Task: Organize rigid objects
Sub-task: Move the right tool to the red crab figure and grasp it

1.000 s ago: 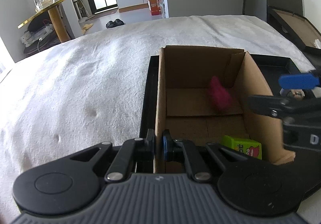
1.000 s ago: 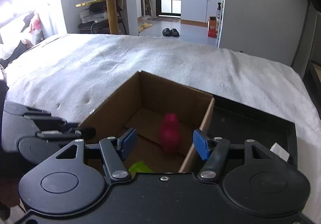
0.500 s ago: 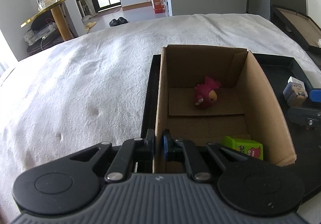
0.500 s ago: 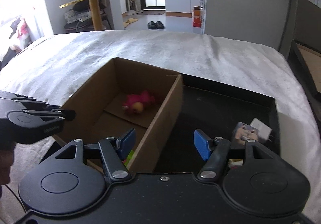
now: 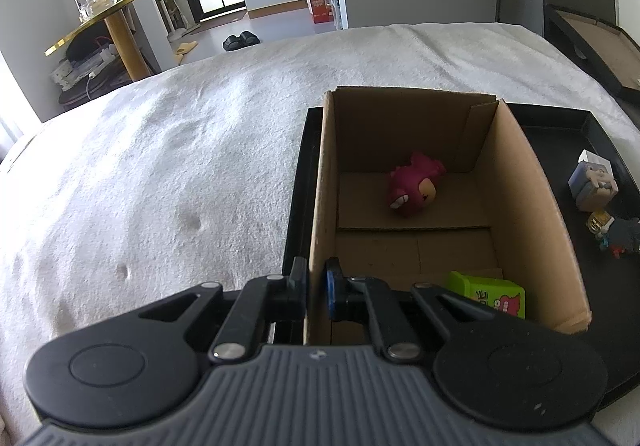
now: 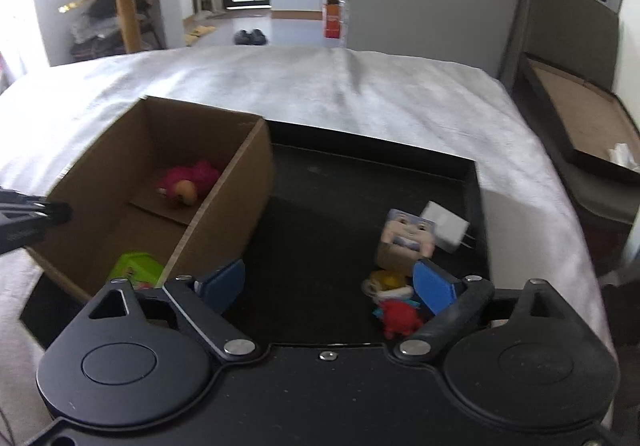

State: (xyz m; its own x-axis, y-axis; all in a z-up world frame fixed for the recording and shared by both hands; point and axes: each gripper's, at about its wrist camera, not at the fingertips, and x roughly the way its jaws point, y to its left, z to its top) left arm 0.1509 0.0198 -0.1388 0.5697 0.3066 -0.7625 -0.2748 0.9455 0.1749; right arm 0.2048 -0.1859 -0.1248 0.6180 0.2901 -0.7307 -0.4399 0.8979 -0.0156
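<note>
My left tongs (image 5: 316,292) are pinched shut on the left wall of the cardboard box (image 5: 520,182), and my right tongs (image 6: 328,284) hang wide open and empty over the black tray (image 6: 320,206), so if I lunge at the toys I could shove them around or bump the box. The blocky figure (image 6: 406,236) sits near the tray's right edge beside a white charger (image 6: 444,226), with a small red toy (image 6: 400,316) just nearer me; the pink dino (image 5: 414,186) and green pack (image 5: 490,294) already lie in the box.
</note>
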